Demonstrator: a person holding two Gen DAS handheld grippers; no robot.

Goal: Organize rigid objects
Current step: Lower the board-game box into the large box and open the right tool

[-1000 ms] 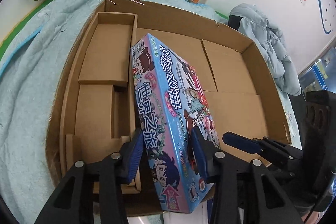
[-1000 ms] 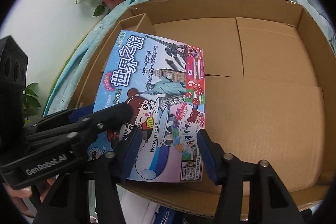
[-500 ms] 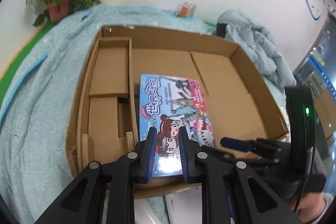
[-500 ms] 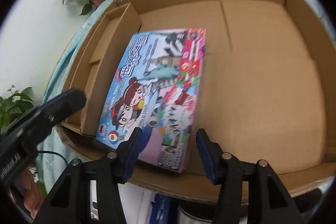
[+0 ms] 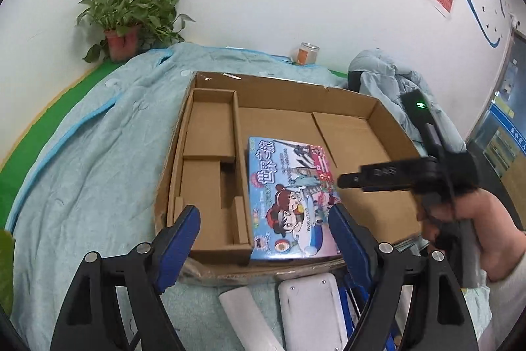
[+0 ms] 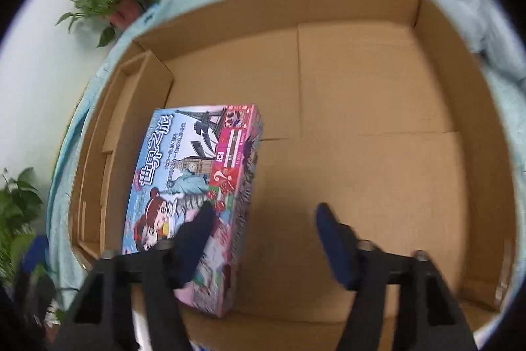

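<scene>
Game box lies flat on the floor of the cardboard carton, face up, long side just beside the inner divider of the left-hand compartments, near end close to the carton's front wall. Looks placed; nothing grips it.

Left gripper: jaws wide and opening, pads well apart, nothing between them, sitting back over the carton's front edge. Right gripper: jaws partly open and closing, empty. In the right wrist view its left finger overlaps the game box's near corner, but I can't tell whether it touches; the other finger is over bare cardboard. Right wrist view is blurred.

Progress, my read: one rigid item is in, and most of the carton floor to its right is bare, as are the small left compartments. More items wait outside the front wall on the blue blanket: a white flat piece, a white cylinder, something blue beside them, partly hidden. So early stage, with most of the packing left. Likely next is a pickup from that pile.
</scene>
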